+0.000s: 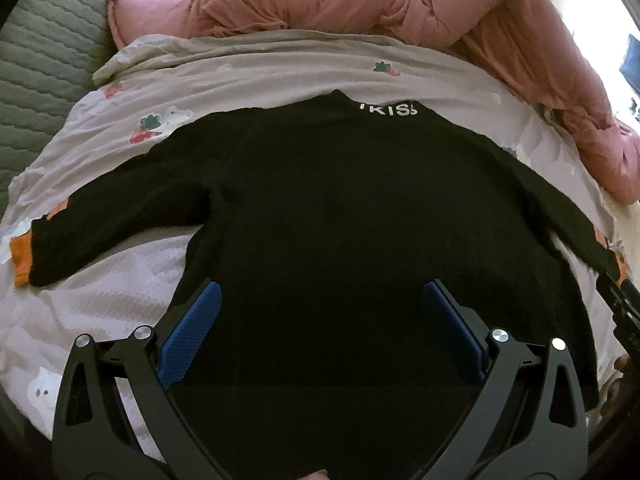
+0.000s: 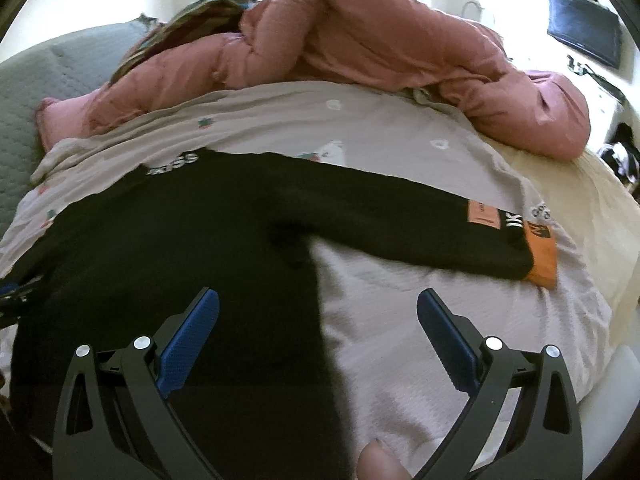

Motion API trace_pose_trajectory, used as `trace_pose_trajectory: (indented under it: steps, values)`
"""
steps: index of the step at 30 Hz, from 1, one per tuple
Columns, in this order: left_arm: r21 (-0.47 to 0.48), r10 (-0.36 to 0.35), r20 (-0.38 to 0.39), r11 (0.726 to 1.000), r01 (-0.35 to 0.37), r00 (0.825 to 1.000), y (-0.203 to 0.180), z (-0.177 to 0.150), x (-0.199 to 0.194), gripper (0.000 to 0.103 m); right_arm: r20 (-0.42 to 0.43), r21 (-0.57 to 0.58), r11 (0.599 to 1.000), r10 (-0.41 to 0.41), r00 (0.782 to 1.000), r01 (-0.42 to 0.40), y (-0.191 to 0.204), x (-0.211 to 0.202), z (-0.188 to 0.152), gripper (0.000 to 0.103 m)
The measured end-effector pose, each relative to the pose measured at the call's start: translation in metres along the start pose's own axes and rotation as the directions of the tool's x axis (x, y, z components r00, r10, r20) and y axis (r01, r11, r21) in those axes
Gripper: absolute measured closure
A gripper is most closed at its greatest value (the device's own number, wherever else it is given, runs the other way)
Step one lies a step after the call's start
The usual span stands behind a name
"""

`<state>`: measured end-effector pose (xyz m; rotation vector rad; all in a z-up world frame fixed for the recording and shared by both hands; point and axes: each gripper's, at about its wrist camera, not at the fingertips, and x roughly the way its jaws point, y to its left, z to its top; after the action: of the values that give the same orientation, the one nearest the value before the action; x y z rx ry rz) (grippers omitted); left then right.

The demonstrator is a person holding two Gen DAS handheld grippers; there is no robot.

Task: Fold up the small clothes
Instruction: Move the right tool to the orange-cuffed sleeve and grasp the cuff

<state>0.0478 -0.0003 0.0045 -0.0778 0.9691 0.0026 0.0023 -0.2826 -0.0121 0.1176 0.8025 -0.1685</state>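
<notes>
A small black sweater (image 1: 340,208) lies flat on a pale printed sheet (image 1: 260,68), collar with white letters (image 1: 388,110) at the far side, both sleeves spread out. Its left sleeve ends in an orange cuff (image 1: 22,256). My left gripper (image 1: 322,300) hangs open over the lower body of the sweater, nothing between its blue pads (image 1: 192,332). In the right wrist view the sweater (image 2: 180,232) fills the left half and its right sleeve (image 2: 400,224) runs to an orange cuff (image 2: 544,260). My right gripper (image 2: 318,308) is open above the sweater's right side edge.
A bulky pink padded jacket (image 1: 400,4) lies piled along the far side of the bed (image 2: 580,184). A grey quilted cover (image 1: 44,48) is at the far left. A dark screen (image 2: 584,32) hangs on the wall at right. A fingertip (image 2: 380,460) shows at the bottom edge.
</notes>
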Motion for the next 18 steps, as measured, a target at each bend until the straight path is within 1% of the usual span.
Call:
trace_pose_trajectory:
  steps: [9, 18]
  values:
    - [-0.011, -0.012, 0.002, 1.0, 0.012, 1.0, -0.005, 0.023, 0.01, 0.008, 0.015, 0.052, 0.996, -0.072, 0.997, 0.071, -0.033, 0.017, 0.014, 0.004]
    - [-0.015, -0.011, 0.004, 1.0, 0.011, 1.0, -0.01, 0.047, 0.023, 0.008, -0.003, 0.121, 0.983, -0.142, 0.99, 0.141, -0.074, 0.033, 0.024, 0.004]
